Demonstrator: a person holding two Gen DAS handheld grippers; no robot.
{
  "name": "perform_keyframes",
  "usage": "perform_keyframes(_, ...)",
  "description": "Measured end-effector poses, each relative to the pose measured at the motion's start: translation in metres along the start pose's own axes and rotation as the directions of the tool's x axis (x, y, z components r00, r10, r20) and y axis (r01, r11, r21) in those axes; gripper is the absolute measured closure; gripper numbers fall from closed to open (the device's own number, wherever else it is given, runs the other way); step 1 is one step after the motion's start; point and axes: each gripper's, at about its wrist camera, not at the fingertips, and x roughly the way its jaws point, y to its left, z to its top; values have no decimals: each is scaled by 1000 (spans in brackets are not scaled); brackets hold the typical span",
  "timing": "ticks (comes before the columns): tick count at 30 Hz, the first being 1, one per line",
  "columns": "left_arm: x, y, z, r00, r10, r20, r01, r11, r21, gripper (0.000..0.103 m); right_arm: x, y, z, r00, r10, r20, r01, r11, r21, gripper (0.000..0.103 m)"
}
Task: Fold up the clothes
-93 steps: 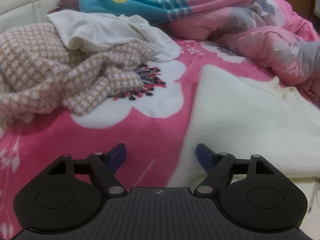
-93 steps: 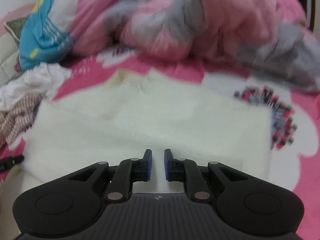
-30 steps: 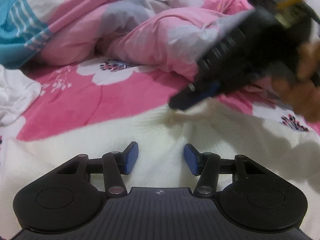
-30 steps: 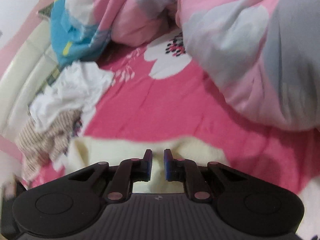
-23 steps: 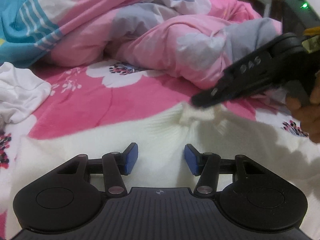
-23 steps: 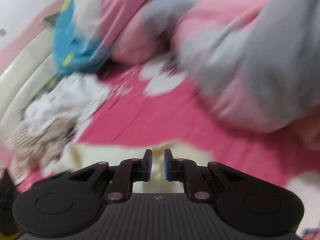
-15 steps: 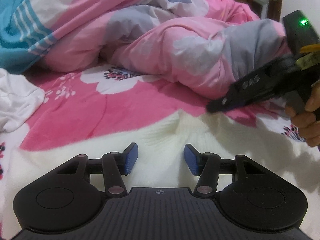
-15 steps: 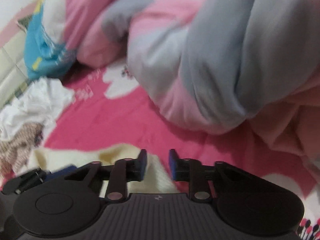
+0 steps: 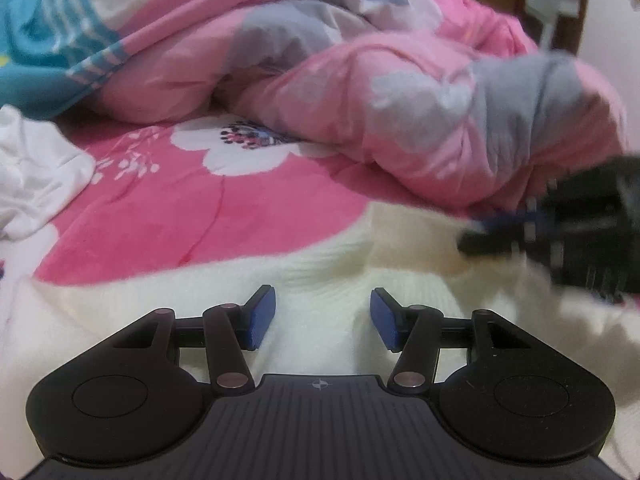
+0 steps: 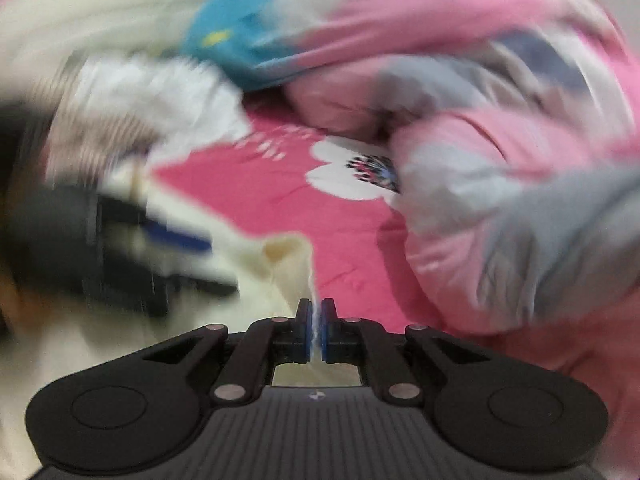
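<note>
Blue fingertips (image 10: 306,330) of the right gripper (image 10: 316,330) are pressed together on a thin ridge of the cream sweater (image 10: 288,268), which runs up between the pads as a pale strip. They have just been closing, with that fabric between them. Beyond the pinch the knit rises in a small peak with a yellowish inner fold, then spreads away to the near left of the right wrist view. That view is heavily smeared, so finer detail of the grip cannot be made out.

Over on the left gripper (image 9: 323,318), the blue pads (image 9: 260,318) stand apart, about half spread, with nothing pressed between them. They hang just over the cream sweater, whose ribbed knit fills the near part of the left wrist view and bunches into a soft fold ahead of the gap. Whether the pads brush the cloth cannot be told.

At the right edge of the left wrist view, the right gripper shows as a dark blur low over the sweater's far right part.

Under the sweater lies a pink blanket (image 9: 192,216) printed with white flowers. A crumpled white garment (image 9: 36,176) sits at the far left on it, and in the right wrist view a checked beige garment (image 10: 96,140) lies just beside that. Along the far side, a pink and grey quilt (image 9: 420,120) is heaped up, with a blue striped part at the far left.
</note>
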Motion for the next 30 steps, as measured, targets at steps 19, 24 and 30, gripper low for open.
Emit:
perform_keyframes(19,18,-8,12,998,-41,-48,45,996,74,47,-9,58,-42,1000,-8,-9,0,784,-621,98)
perform_keyframes(24,16,-3,0,998,-29,-50,33,995,93,45,-27,30,-28,999,15,-52,-32,936,-352,96)
perform_keyframes(30,15,-1,-3,999,-29,-41,33,995,99,45,-50,-23,1,985,156,71,-167,963,211,96)
